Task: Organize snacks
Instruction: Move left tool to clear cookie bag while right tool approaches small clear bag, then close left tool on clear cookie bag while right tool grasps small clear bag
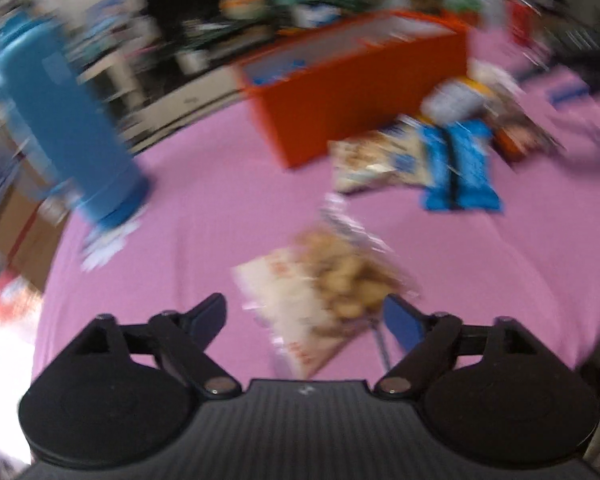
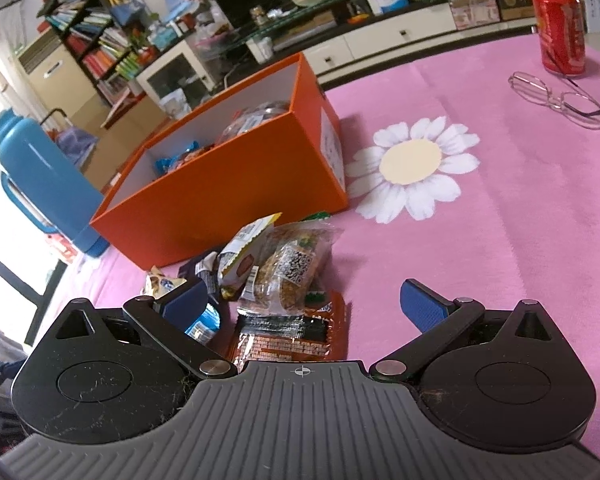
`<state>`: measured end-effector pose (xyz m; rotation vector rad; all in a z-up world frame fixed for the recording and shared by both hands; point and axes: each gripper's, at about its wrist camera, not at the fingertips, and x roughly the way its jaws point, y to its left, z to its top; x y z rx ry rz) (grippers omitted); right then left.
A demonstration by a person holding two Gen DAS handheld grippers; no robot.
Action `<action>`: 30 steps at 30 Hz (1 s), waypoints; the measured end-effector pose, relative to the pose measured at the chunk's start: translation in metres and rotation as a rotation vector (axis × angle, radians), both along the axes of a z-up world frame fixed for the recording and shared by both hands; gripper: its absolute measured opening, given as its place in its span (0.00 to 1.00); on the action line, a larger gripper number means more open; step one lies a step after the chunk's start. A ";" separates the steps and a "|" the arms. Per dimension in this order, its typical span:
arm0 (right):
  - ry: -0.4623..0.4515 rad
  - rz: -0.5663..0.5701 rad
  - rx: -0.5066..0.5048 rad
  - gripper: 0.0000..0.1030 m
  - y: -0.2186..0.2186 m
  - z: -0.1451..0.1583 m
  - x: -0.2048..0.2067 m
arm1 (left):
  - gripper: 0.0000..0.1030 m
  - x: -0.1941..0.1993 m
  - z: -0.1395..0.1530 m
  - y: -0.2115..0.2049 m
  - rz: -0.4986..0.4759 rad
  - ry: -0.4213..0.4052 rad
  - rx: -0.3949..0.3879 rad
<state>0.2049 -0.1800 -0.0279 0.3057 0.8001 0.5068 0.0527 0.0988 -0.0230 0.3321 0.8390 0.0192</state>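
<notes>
An orange box (image 1: 356, 76) (image 2: 228, 188) stands on the pink tablecloth with several snack packs inside. In the blurred left wrist view my left gripper (image 1: 304, 316) is open above a clear bag of biscuits (image 1: 328, 292), which lies between the fingers without the pads touching it. Further off lie a pale snack bag (image 1: 380, 156) and a blue pack (image 1: 460, 164). In the right wrist view my right gripper (image 2: 304, 304) is open over a pile of snack packs (image 2: 288, 268), with an orange packet (image 2: 292, 340) right below it.
A blue thermos (image 2: 40, 176) (image 1: 64, 120) stands left of the box near the table edge. A red soda can (image 2: 560, 32) and a pair of glasses (image 2: 560, 96) sit at the far right. A shelf and cabinets stand beyond the table.
</notes>
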 end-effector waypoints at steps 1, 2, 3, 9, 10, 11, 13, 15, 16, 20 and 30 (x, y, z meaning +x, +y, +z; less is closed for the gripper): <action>0.001 0.001 -0.003 0.90 0.001 -0.001 0.000 | 0.98 0.005 -0.008 -0.005 -0.026 0.013 0.050; 0.003 0.000 -0.006 0.90 0.001 -0.001 0.001 | 0.97 0.009 -0.013 -0.010 -0.041 0.020 0.101; 0.004 -0.002 -0.011 0.90 0.001 -0.002 0.001 | 0.97 0.013 -0.018 -0.013 -0.044 0.018 0.148; 0.026 -0.015 -0.004 0.90 -0.004 -0.006 0.004 | 1.00 0.046 -0.023 -0.007 -0.074 0.006 0.160; 0.030 -0.012 -0.002 0.90 -0.002 -0.007 0.005 | 1.00 0.053 -0.025 -0.005 -0.076 0.014 0.158; 0.032 -0.006 -0.001 0.90 -0.001 -0.007 0.005 | 1.00 0.059 -0.027 -0.004 -0.073 0.018 0.149; 0.028 0.007 -0.013 0.90 0.004 -0.007 0.005 | 1.00 0.070 -0.025 0.000 -0.065 0.023 0.105; 0.020 0.017 -0.034 0.90 0.007 -0.007 0.004 | 0.99 0.077 -0.024 0.008 -0.024 0.044 0.027; 0.017 0.020 -0.044 0.90 0.008 -0.007 0.004 | 0.99 0.078 -0.024 0.012 0.004 0.052 -0.014; 0.005 0.025 -0.061 0.90 0.009 -0.006 0.002 | 0.99 0.075 -0.029 0.017 0.133 0.019 -0.091; -0.012 0.120 -0.183 0.89 0.041 -0.015 0.000 | 0.99 0.069 -0.037 0.020 0.291 -0.096 -0.150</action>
